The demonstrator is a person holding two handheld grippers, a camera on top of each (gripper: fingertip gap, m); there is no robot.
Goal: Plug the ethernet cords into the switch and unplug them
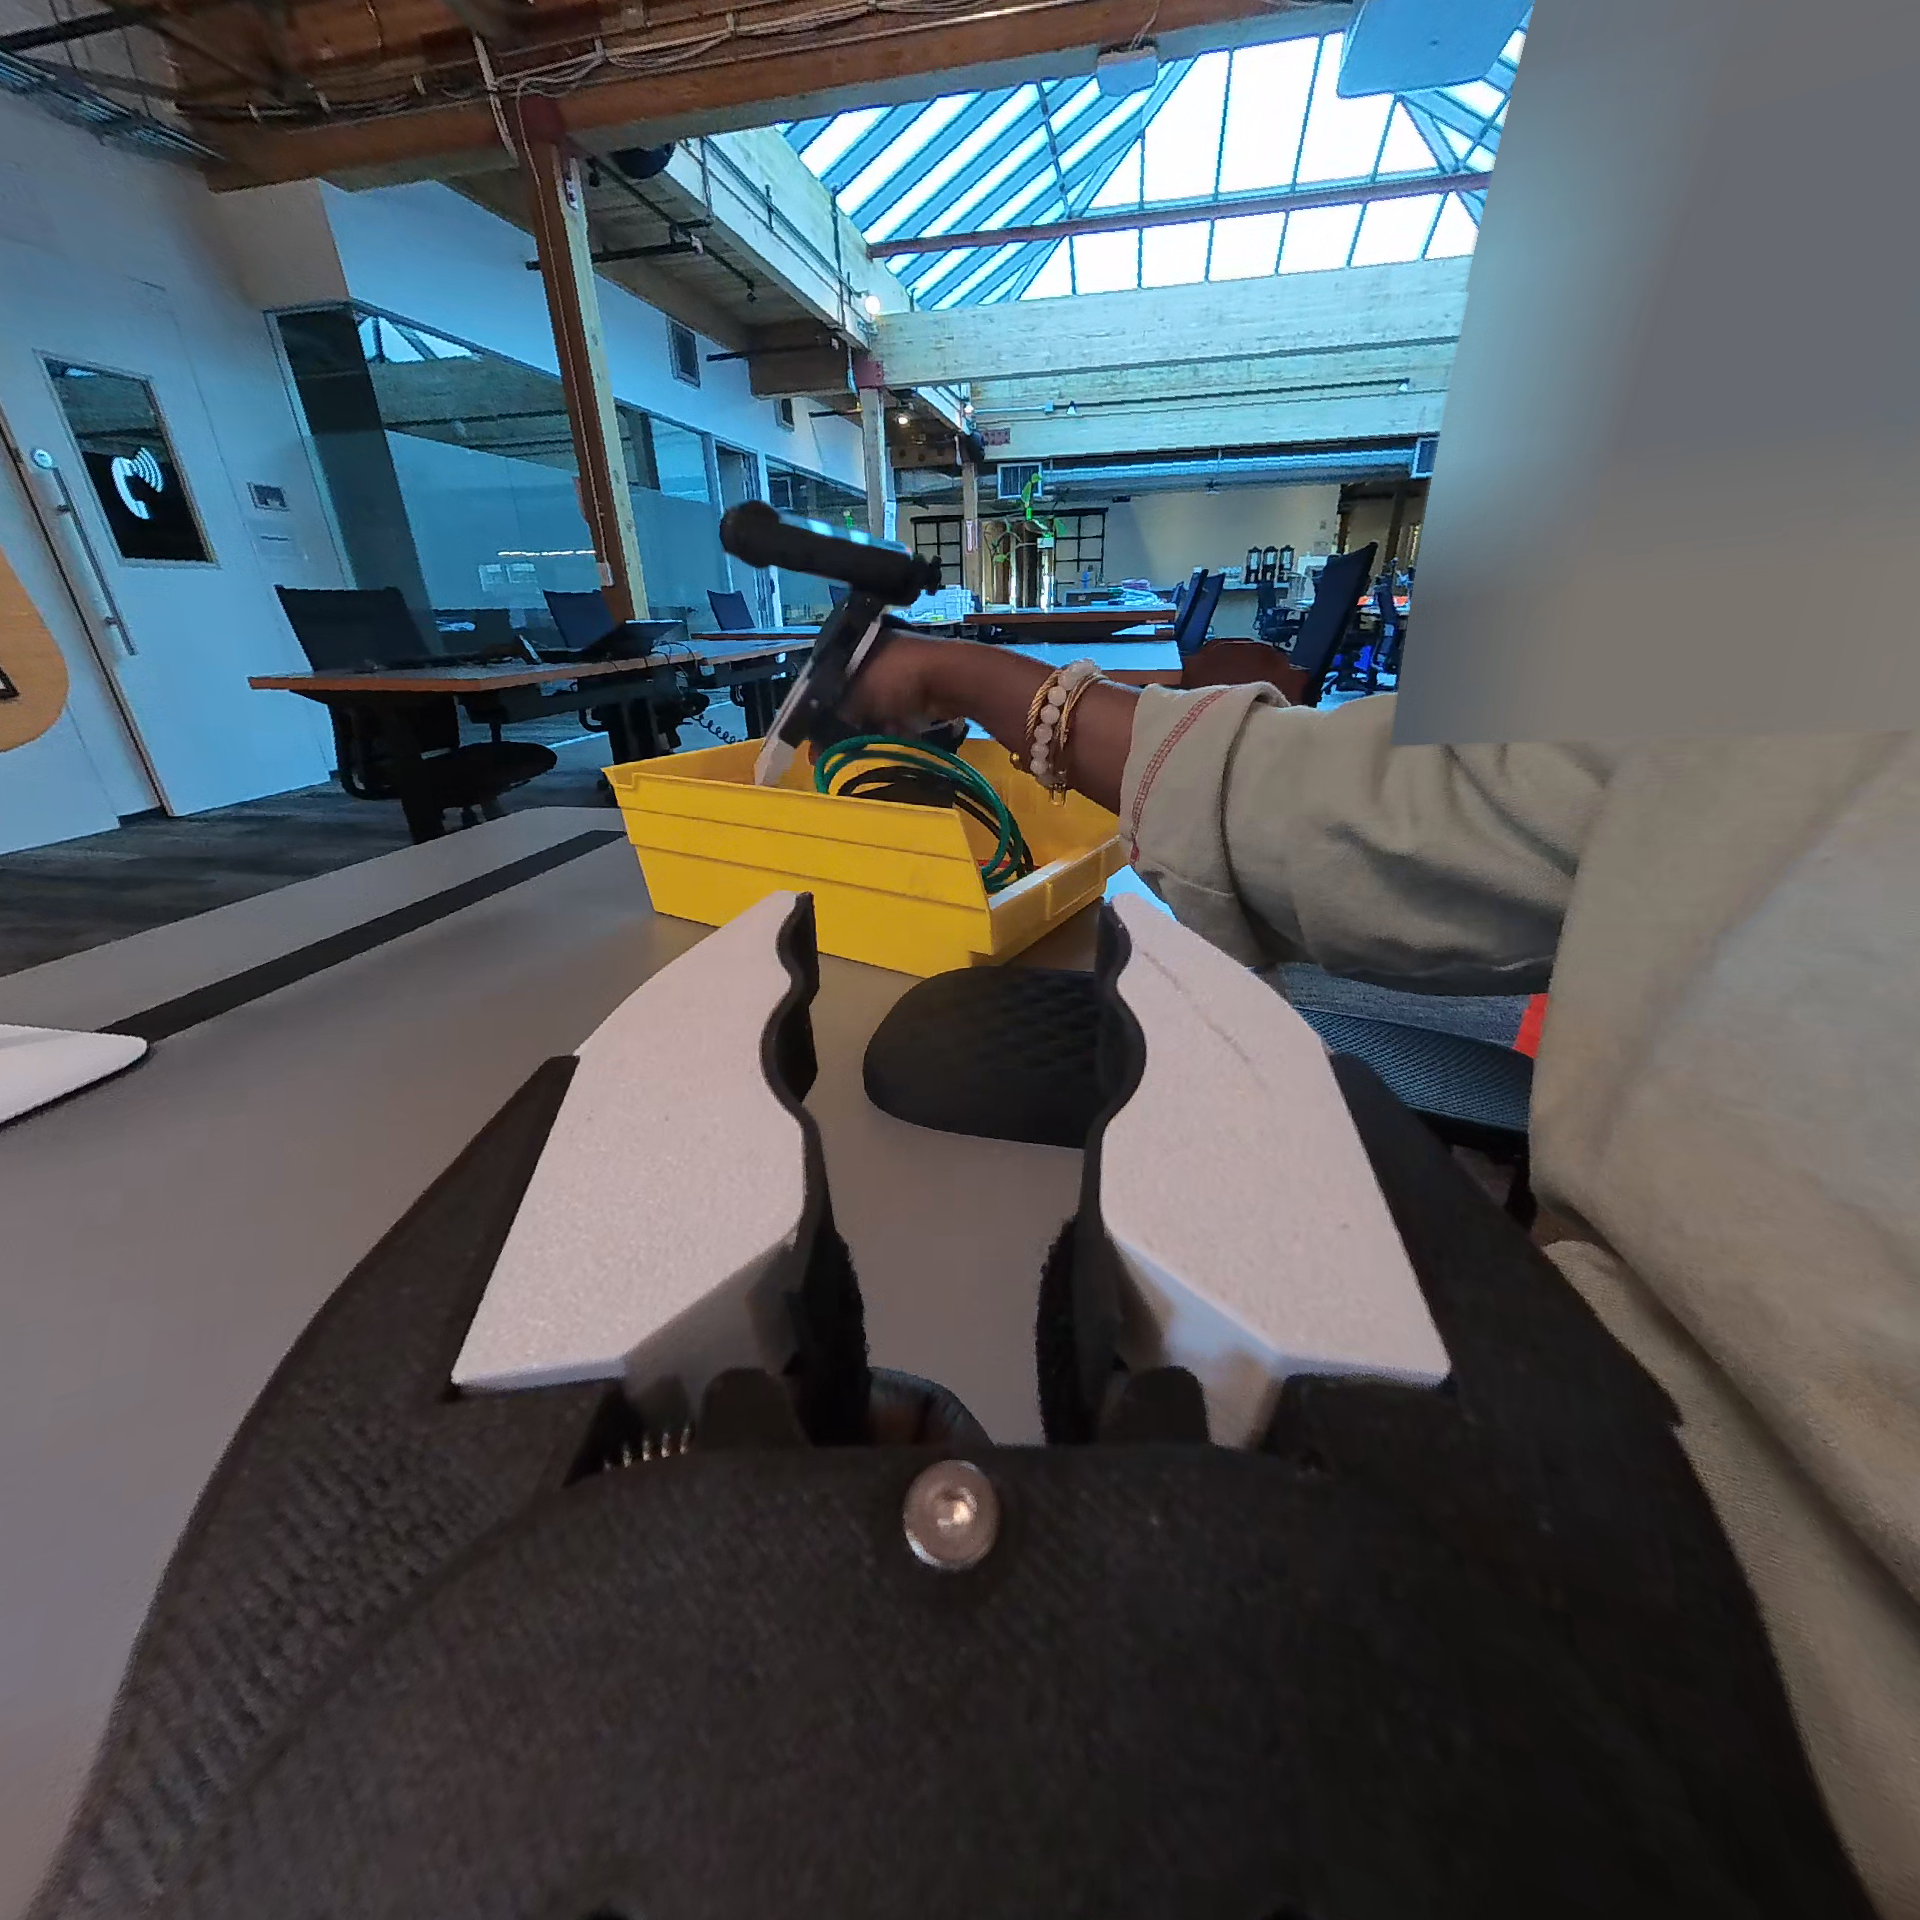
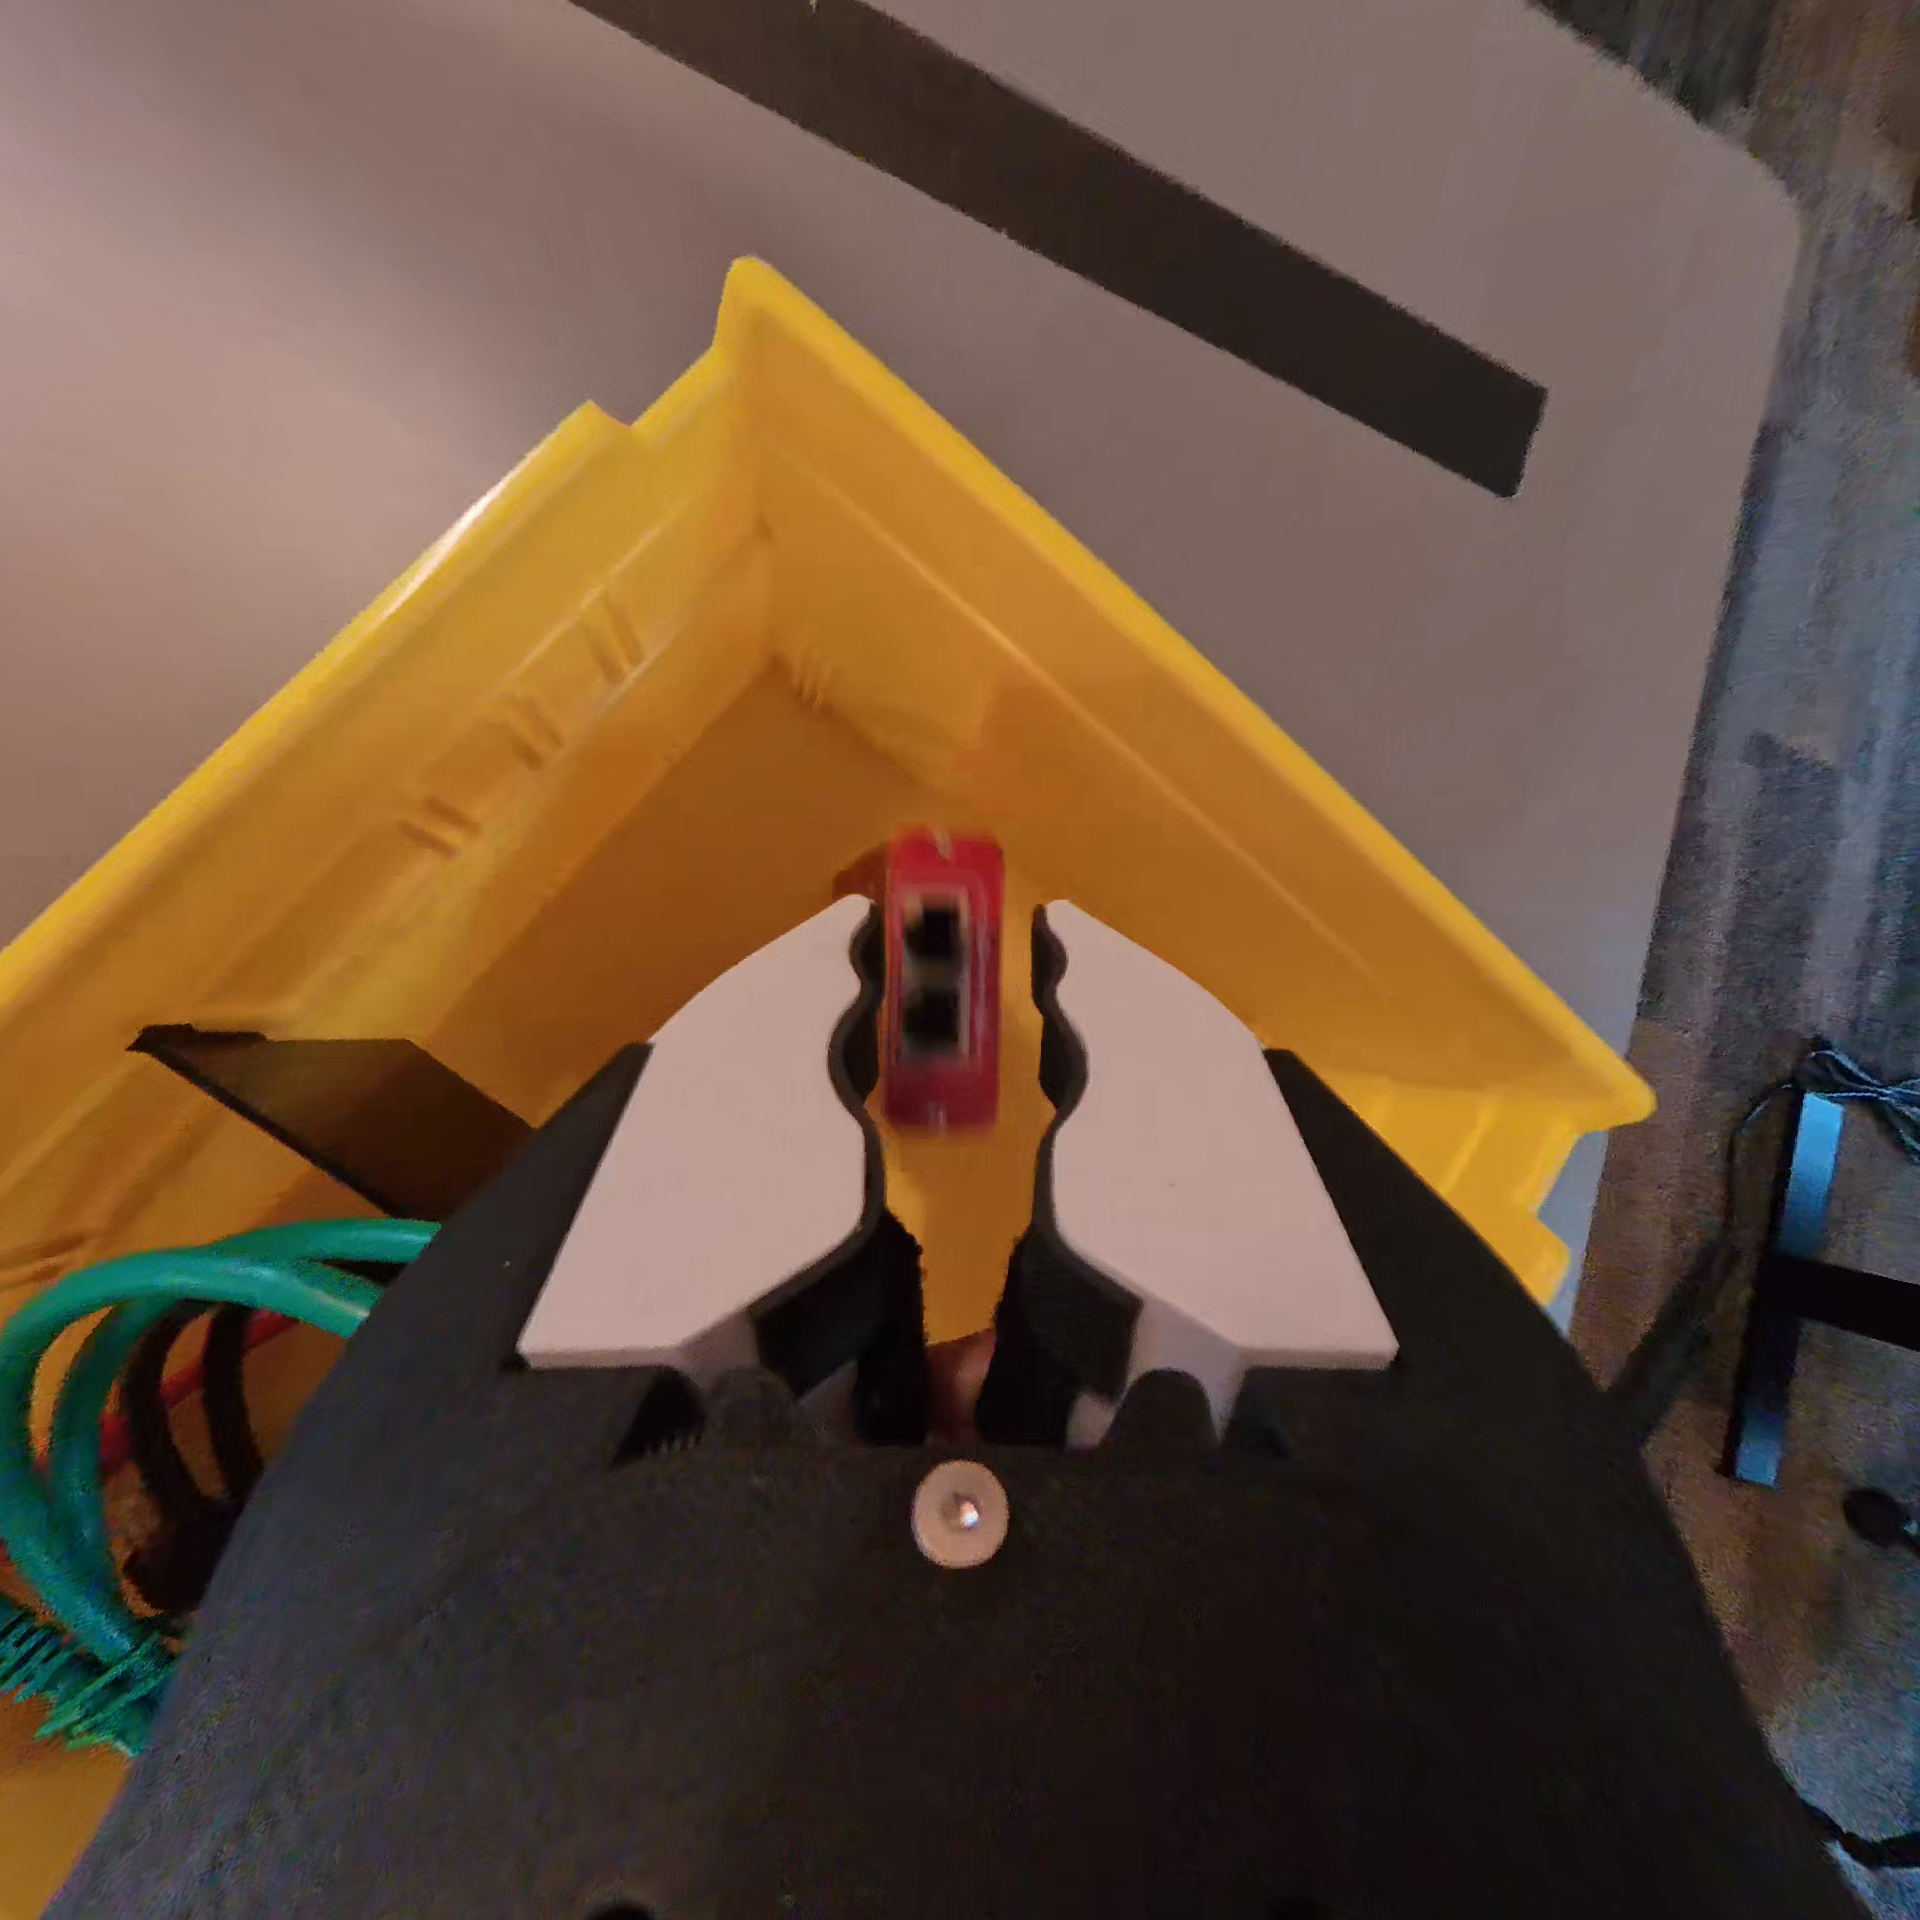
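Sitting on the grey table (image 2: pixel 364 260): a yellow bin (image 2: pixel 1091 665) holds everything the task needs; its plastic walls look stiff and smooth, and probably light enough to slide if pushed sideways.

Bin contents: coiled ethernet cords (image 2: pixel 94 1382), green and black, lie bunched at one end, with a flat black piece (image 2: pixel 312 1101) beside them that I cannot identify.

Cords, handling: judged soft and springy along their length, so a coil would likely sag and drag its neighbours. The rigid plug end is the better place to take hold, but no plug shows clearly here.

Switch (image 2: pixel 940 987): a small red block with two dark ports facing the right wrist camera, lying on the bin floor near the far corner. It looks hard, light and somewhat slick, and would probably skate unless pinched across its two long flat sides, clear of the ports.

Right gripper (image 2: pixel 951 914): reaching down into the bin, fingers parted wider than the switch, one on each side of it. A gap shows on both sides, so it grips nothing.

Left gripper (image 1: pixel 956 920): low over the table, well short of the bin, fingers spread and holding nothing; a black mesh-textured object (image 1: pixel 987 1060) lies beyond them.

Risk: closing off-centre could tip or squirt the little block away.
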